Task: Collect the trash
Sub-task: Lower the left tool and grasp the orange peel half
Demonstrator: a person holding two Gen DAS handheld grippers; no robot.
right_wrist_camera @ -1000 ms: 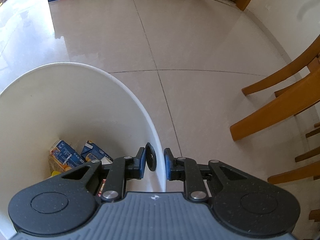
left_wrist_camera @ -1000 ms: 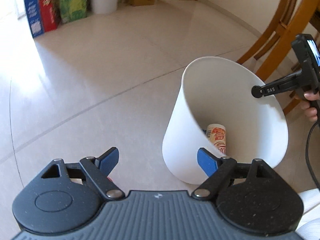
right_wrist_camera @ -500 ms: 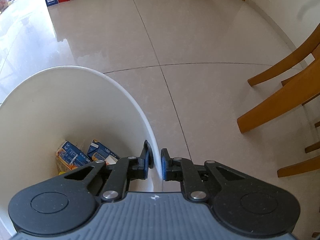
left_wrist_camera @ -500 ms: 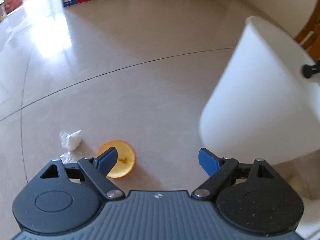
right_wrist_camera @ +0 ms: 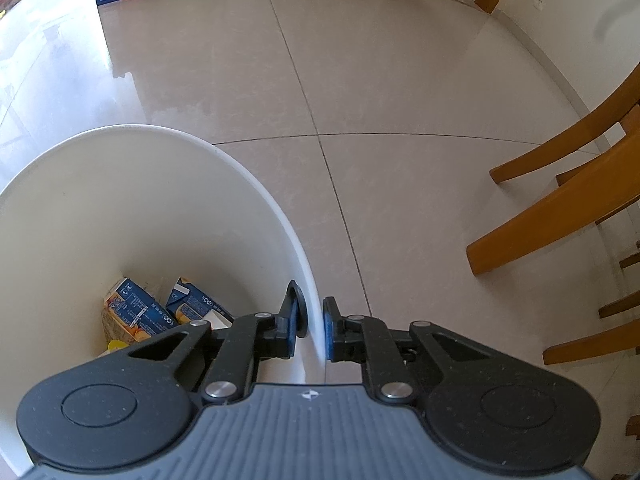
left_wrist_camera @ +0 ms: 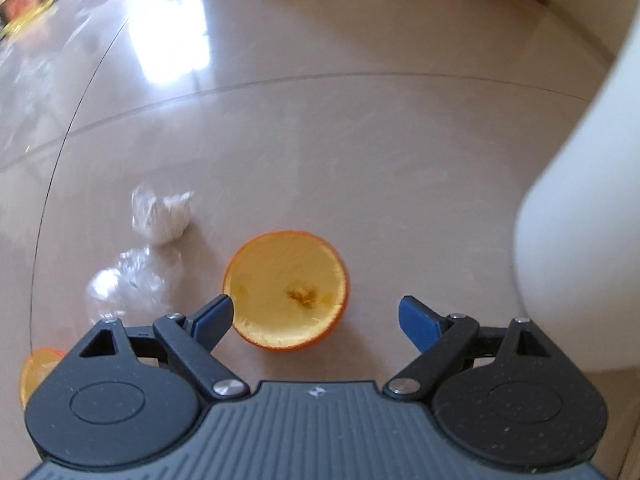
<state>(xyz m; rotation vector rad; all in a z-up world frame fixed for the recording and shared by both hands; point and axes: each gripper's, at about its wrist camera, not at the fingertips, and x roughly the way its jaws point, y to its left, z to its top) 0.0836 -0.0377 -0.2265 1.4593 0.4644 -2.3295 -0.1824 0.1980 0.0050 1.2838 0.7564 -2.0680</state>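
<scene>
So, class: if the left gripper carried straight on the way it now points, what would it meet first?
Most likely the hollowed orange half on the floor: it lies just ahead of the open left gripper, nearer its left finger. Depth is uncertain.

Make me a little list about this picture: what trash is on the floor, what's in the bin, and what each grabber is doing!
On the floor: orange peel half, crumpled tissue, clear plastic wrap, another orange piece at the edge
In the bin: blue drink cartons
Left gripper: open, fingers either side of the peel half, not gripping it
Right gripper: shut on the white bin rim
Nearby: wooden chairs
</scene>
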